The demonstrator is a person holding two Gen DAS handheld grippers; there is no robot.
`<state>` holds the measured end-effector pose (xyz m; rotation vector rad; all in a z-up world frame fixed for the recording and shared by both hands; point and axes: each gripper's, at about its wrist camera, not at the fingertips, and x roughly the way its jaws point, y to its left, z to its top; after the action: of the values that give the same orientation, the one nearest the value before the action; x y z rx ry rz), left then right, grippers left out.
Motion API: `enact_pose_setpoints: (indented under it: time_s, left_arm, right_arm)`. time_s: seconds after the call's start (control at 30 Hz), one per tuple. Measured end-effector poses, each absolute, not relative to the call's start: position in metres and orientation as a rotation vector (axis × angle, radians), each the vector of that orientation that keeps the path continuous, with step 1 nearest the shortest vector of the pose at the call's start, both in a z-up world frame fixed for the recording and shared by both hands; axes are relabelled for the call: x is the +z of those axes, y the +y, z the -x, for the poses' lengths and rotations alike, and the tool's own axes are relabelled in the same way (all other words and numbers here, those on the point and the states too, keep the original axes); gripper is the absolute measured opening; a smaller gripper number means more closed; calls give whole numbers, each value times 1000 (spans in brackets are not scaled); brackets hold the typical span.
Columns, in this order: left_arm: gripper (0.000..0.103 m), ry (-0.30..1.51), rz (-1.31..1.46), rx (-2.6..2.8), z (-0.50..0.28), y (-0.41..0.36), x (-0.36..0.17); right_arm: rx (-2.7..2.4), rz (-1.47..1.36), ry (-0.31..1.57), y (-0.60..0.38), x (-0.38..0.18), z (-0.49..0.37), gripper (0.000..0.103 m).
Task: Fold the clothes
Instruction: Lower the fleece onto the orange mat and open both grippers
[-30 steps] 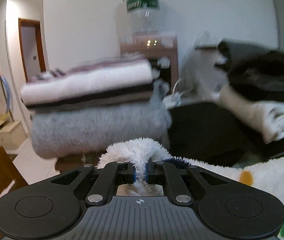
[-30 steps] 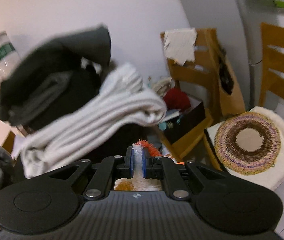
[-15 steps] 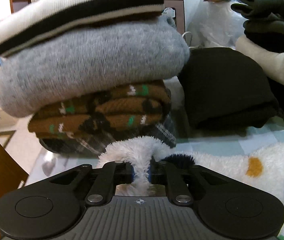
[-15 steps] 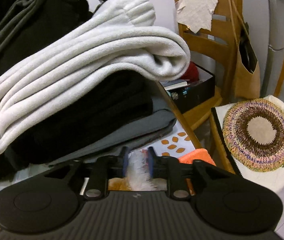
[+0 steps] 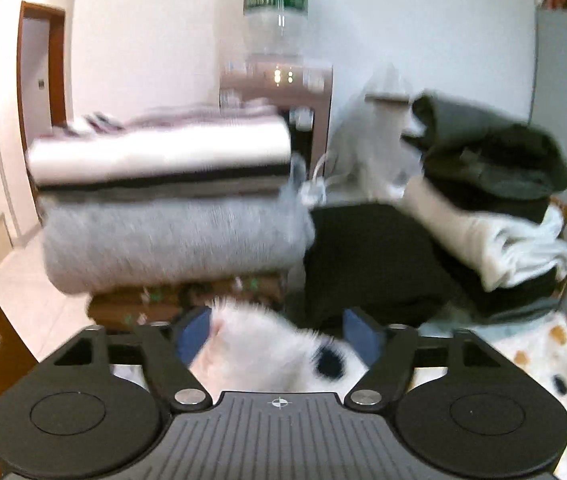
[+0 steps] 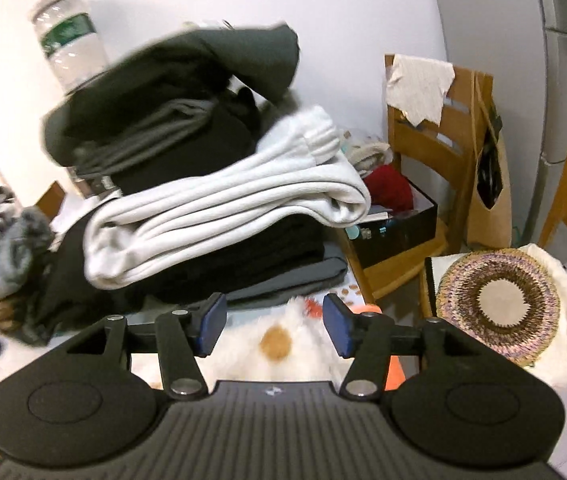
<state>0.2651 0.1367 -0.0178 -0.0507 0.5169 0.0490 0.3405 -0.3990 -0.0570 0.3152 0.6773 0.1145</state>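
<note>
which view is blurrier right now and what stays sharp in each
Left wrist view is blurrier: the folded stack smears sideways, only the left tool body sharp. Right wrist view: dark clothes on top smear, woven mat fairly crisp.

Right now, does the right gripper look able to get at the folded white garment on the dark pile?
Probably yes. The right gripper, jaws opening over the spotted fleece, faces the folded white garment with nothing between them; only fleece lies below.
</note>
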Motion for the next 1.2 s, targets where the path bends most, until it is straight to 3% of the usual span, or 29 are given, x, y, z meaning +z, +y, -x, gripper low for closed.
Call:
enact_pose_setpoints:
  time_s: [0.37, 0.8, 1.2]
  left_arm:
    - [89, 460, 31, 20, -172, 142, 34]
    - [89, 592, -5, -90, -40, 157, -8]
    - [89, 654, -79, -132, 52, 136, -36]
  right_arm:
    - [140, -289, 706, -401, -28, -177, 65]
    - [-10, -312, 809, -391, -84, -8, 65]
    - [41, -309, 882, -383, -116, 71, 65]
